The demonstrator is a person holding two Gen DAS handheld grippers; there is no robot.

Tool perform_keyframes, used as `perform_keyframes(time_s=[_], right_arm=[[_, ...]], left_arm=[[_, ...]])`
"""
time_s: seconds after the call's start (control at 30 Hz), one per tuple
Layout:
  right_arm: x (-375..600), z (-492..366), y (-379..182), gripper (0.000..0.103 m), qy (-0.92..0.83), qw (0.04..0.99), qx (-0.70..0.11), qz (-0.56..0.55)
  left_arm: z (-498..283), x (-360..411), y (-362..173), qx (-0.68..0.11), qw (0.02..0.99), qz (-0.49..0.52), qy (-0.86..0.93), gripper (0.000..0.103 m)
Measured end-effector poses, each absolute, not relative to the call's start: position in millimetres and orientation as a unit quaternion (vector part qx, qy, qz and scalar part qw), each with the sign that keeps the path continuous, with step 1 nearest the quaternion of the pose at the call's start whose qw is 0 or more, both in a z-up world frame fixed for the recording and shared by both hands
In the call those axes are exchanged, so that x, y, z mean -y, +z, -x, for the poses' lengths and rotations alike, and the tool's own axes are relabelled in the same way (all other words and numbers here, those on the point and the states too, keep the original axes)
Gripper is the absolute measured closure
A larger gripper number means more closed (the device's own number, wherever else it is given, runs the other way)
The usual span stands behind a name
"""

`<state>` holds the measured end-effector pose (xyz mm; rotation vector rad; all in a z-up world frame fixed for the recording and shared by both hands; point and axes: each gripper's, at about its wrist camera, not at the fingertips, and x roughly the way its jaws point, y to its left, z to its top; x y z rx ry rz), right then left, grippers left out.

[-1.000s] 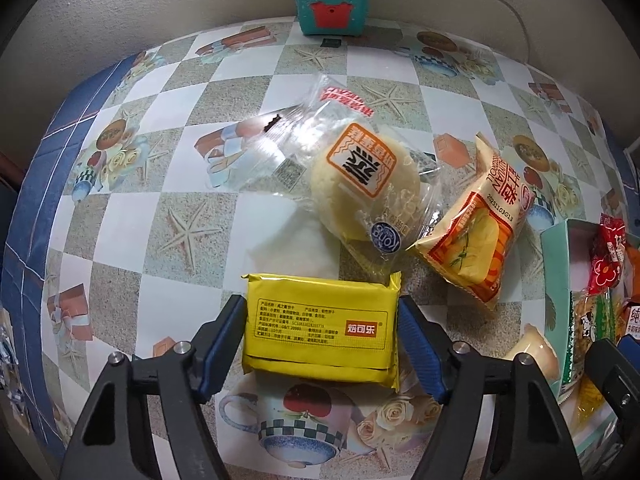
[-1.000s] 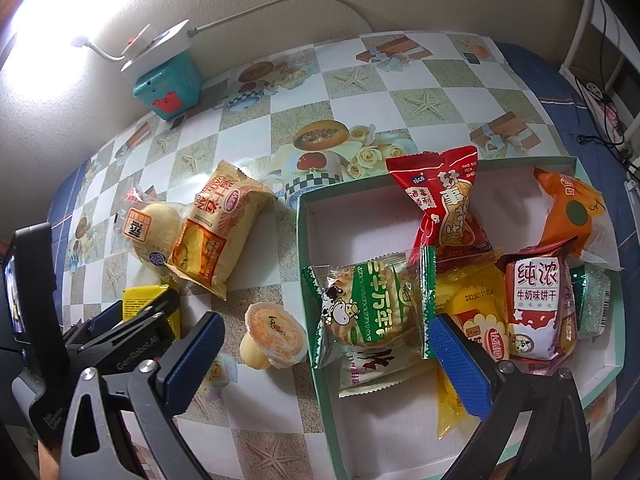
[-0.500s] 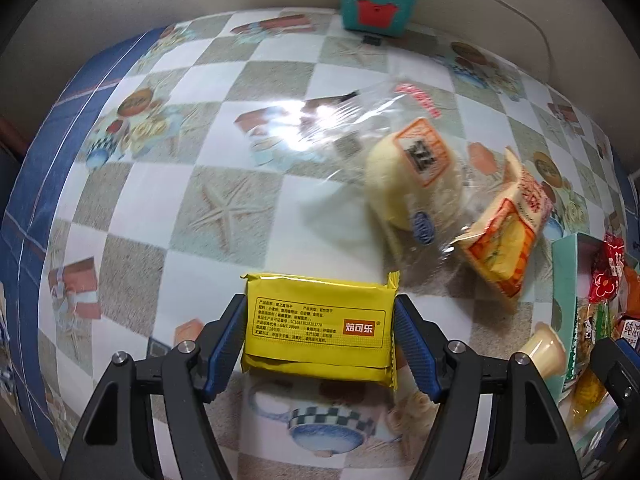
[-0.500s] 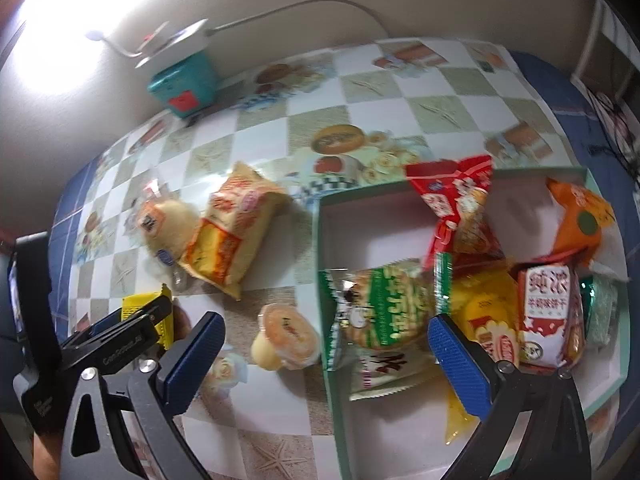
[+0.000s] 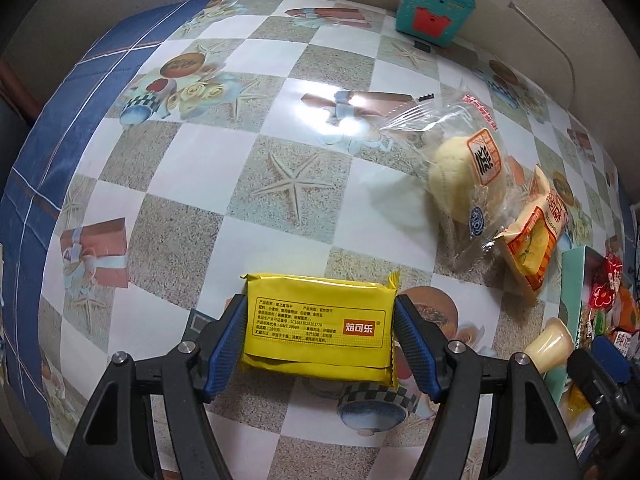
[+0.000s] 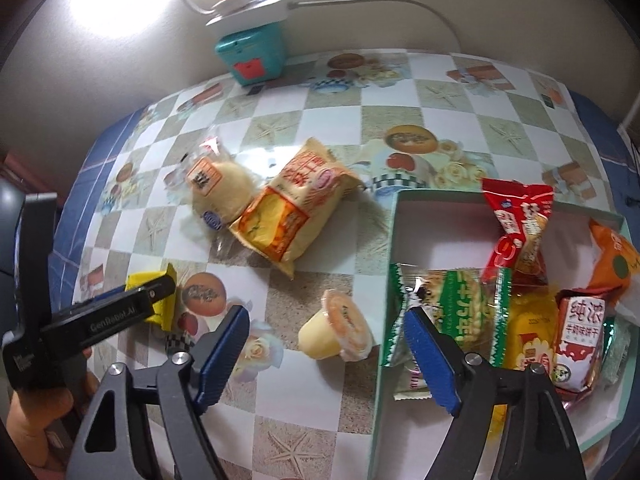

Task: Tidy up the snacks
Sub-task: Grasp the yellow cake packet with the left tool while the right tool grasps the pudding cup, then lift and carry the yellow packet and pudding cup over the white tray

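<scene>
A flat yellow foil snack packet [image 5: 318, 330] sits clamped between the blue-padded fingers [image 5: 226, 346] of the left gripper [image 5: 320, 344], held above the checkered starfish-print counter [image 5: 192, 160] — one pad on each short end. In the right wrist view a small orange-lidded jelly cup [image 6: 338, 330] lies on its side on the counter, between the fingers of the right gripper [image 6: 326, 356], whose jaws have just been closing yet stand clear of it. Just right of the cup is a pale green box [image 6: 384, 404] crowded with wrapped snacks. Farther back lie a clear-wrapped round bun [image 6: 222, 186] and an orange-and-cream bread packet [image 6: 294, 206], touching each other — beyond them a teal box-shaped gadget [image 6: 252, 56] at the wall.
</scene>
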<state>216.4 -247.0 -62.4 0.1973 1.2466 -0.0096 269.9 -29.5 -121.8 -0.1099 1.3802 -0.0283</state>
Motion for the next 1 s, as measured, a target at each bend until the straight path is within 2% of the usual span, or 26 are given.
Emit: perform_keyframes(time_s=[0.33, 0.67, 0.8, 0.9, 0.97, 1.0], right_arm=[[231.4, -219.4, -89.3, 0.031, 0.015, 0.788, -0.612, -0.07], [211.4, -217.9, -100.6, 0.034, 0.005, 0.785, -0.619, -0.001], [199.1, -216.7, -106.5, 0.046, -0.004, 0.781, -0.622, 0.06], [195.1, -215.2, -111.7, 0.053, -0.006, 0.777, -0.625, 0.077], [195.3, -214.6, -112.5, 0.054, -0.005, 0.778, -0.624, 0.076], [197.2, -213.3, -112.2, 0.058, -0.007, 0.777, -0.624, 0.076]], left_arm=[[-271.3, 23.8, -122.9, -0.637, 0.769, 0.059, -0.014, 0.03], [-273.1, 26.2, -124.3, -0.637, 0.769, 0.057, -0.011, 0.03], [-272.8, 24.6, -124.2, -0.637, 0.769, 0.056, -0.011, 0.029], [-272.6, 23.5, -124.3, -0.637, 0.769, 0.056, -0.011, 0.029], [-272.8, 23.1, -124.5, -0.637, 0.769, 0.056, -0.011, 0.029], [-273.0, 22.6, -124.5, -0.637, 0.769, 0.056, -0.011, 0.029]])
